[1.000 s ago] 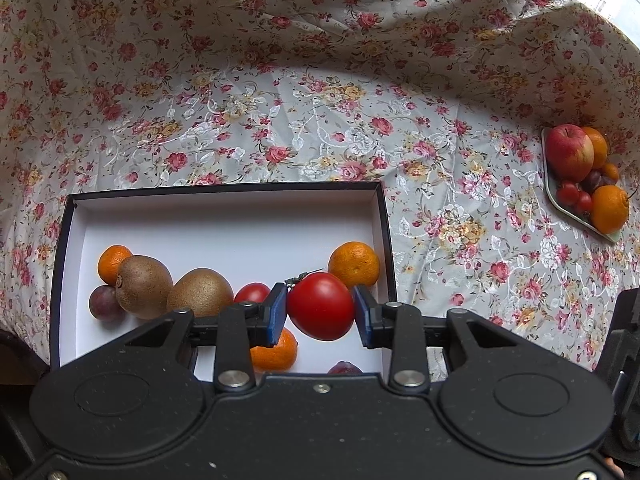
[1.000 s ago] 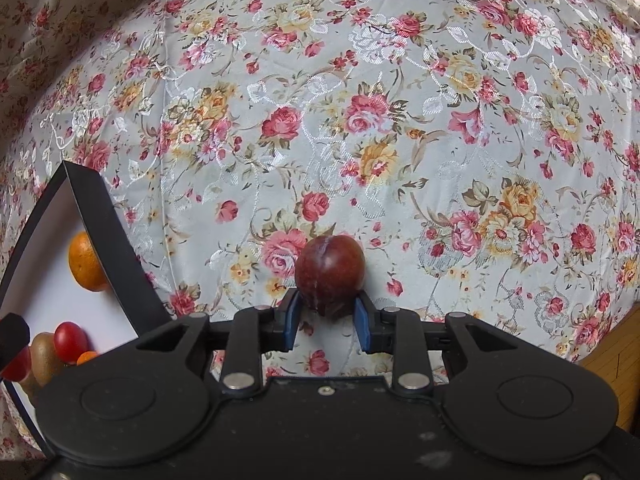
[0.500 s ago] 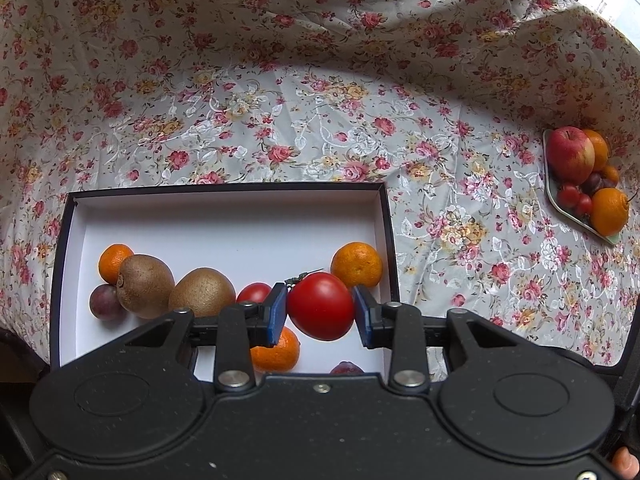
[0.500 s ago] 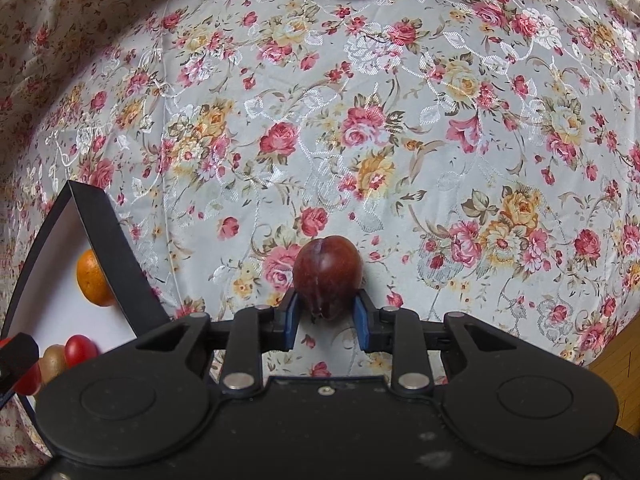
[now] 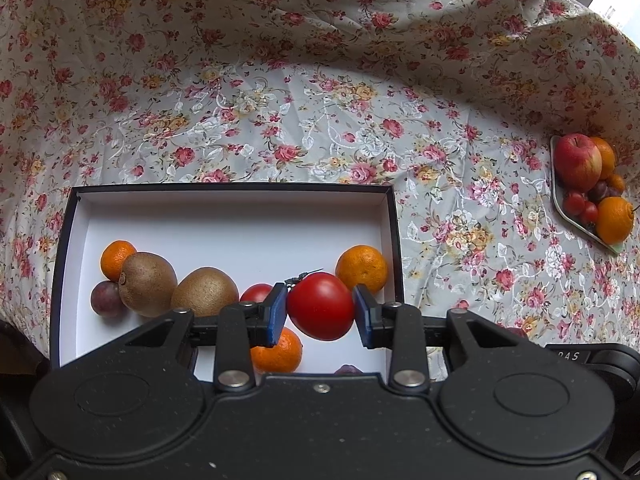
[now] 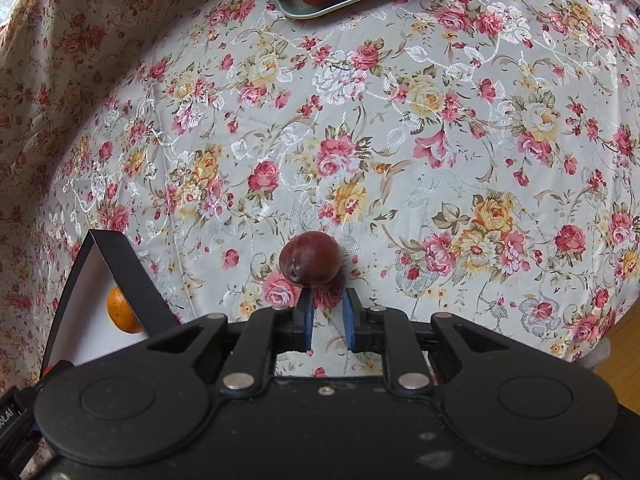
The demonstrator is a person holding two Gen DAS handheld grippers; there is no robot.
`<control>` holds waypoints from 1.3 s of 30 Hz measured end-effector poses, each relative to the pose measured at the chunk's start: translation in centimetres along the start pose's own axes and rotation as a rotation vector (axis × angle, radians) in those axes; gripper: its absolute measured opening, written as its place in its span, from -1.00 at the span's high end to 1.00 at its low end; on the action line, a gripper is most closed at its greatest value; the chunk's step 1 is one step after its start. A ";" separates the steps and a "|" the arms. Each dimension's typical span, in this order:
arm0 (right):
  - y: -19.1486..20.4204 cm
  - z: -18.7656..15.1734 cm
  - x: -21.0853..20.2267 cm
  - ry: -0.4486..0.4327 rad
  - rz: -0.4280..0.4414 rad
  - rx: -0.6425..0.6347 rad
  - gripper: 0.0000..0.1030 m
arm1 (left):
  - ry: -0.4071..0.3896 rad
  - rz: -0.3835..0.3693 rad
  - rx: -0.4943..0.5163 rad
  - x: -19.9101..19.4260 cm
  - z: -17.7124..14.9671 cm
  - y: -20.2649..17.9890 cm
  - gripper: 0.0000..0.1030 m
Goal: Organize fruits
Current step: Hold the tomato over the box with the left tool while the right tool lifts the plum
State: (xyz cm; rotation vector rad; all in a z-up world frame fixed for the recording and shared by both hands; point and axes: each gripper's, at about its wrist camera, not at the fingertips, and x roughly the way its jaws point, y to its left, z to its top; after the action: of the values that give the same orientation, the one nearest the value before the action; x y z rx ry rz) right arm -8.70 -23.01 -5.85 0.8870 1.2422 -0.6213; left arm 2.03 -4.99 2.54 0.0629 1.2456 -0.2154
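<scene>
The left gripper (image 5: 320, 312) grips a red tomato (image 5: 320, 306) between its blue pads, which press on both sides of it. The tomato hangs over the right part of a black box (image 5: 224, 189) with a white inside, standing on a table covered in a flowered cloth (image 5: 320, 120). In the box lie two kiwis (image 5: 204, 290), three tangerines (image 5: 362, 267), a dark plum (image 5: 105, 299) at the left end and a small red tomato (image 5: 256, 292).

The right gripper (image 6: 326, 308) has just been closing, and its jaws now stand narrow with nothing between them. A dark red plum (image 6: 310, 258) sits on the cloth just past the fingertips, seeming to touch the left tip, not held. The box corner (image 6: 132, 276) shows at lower left.

A tray (image 6: 320, 10) of fruit sits at the far edge, well apart from the box.
</scene>
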 end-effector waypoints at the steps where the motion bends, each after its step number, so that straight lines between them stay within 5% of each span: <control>1: 0.1 0.0 0.0 0.002 0.010 0.002 0.64 | 0.002 0.000 0.002 0.0 0.0 0.0 0.14; 11: 1.6 -0.2 -1.5 -0.110 0.002 -0.037 0.57 | 0.012 -0.009 0.009 0.2 0.0 -0.2 0.14; 30: 2.7 1.2 -1.4 -0.115 0.031 -0.030 0.57 | 0.011 0.002 0.031 1.0 1.2 -0.9 0.14; 39: 4.2 2.7 0.5 -0.111 -0.026 -0.062 0.53 | 0.013 0.013 0.042 1.9 2.6 -1.3 0.14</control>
State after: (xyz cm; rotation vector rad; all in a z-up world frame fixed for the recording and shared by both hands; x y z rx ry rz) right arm -3.74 -22.99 -5.17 0.7762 1.1686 -0.6405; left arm 4.75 -6.97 1.70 0.1091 1.2538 -0.2299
